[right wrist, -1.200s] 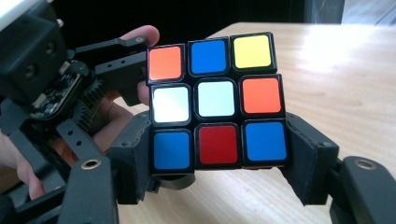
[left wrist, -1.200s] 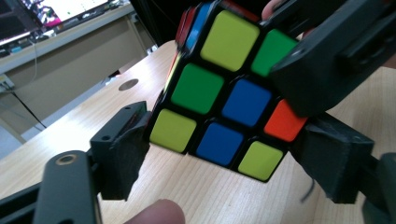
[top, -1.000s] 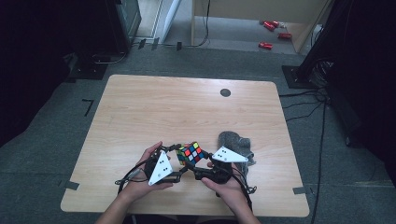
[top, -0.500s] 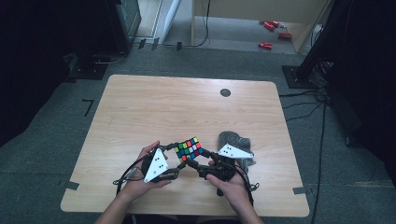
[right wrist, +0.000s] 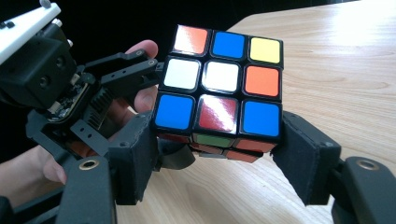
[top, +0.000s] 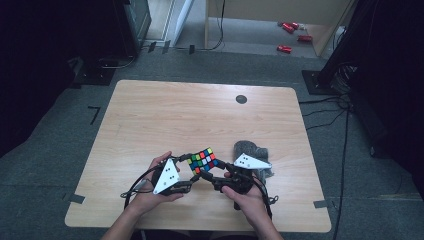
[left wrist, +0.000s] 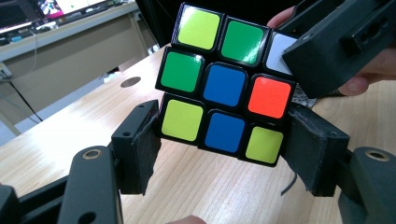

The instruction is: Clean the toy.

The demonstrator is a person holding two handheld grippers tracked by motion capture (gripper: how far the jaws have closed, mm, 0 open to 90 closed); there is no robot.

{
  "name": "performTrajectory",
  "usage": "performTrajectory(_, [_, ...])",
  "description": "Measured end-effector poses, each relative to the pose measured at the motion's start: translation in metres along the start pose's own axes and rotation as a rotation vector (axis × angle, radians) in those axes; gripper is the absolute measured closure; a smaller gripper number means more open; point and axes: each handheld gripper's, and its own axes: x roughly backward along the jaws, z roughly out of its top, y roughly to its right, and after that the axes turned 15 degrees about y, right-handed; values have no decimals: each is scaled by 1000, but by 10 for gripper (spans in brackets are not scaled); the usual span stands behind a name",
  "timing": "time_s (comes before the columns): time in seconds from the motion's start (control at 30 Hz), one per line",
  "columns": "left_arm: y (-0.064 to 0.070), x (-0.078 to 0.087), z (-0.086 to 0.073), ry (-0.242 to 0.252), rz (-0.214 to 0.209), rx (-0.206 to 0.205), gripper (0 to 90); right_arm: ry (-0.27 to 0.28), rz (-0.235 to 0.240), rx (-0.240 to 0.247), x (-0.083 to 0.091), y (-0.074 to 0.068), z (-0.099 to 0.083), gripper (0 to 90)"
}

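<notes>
A scrambled Rubik's cube (top: 202, 161) is held just above the wooden table (top: 200, 115), near its front edge, between both grippers. My left gripper (top: 191, 174) comes in from the left. In the left gripper view its two pads press the cube's (left wrist: 224, 88) bottom layer from both sides, so the left gripper (left wrist: 222, 140) is shut on it. My right gripper (top: 210, 175) reaches in from the right. In the right gripper view the right gripper (right wrist: 215, 149) clamps the lowest row of the cube (right wrist: 219, 79), with the left gripper (right wrist: 60, 79) and a hand behind.
A crumpled grey cloth (top: 256, 150) lies on the table just behind my right gripper. A small black round mark (top: 241, 99) sits at the far middle of the table. Red objects (top: 285, 48) lie on the floor beyond the table.
The cube and both grippers have shifted slightly away from the front edge. The right gripper's white plate has swung a little to the right. Both grips have stayed on the cube.
</notes>
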Motion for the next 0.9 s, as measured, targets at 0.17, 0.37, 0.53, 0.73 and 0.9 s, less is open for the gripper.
performTrajectory(0.17, [6, -3, -2, -22, -14, -39, 270, -43, -8, 4, -3, -3, -1, 334])
performTrajectory(0.37, [7, -2, -2, -4, -6, -54, 347, -58, -24, 12, -3, -6, -1, 332])
performTrajectory(0.53, [5, 1, 0, 12, -3, -25, 350, -32, 0, 16, 0, -6, 5, 326])
performTrajectory(0.73, [-9, 5, -5, -19, 50, 23, 350, 65, -41, -12, 15, 6, 20, 330])
performTrajectory(0.9, [-16, 6, -5, -17, 72, 76, 350, 28, -382, 227, 31, 40, 20, 304])
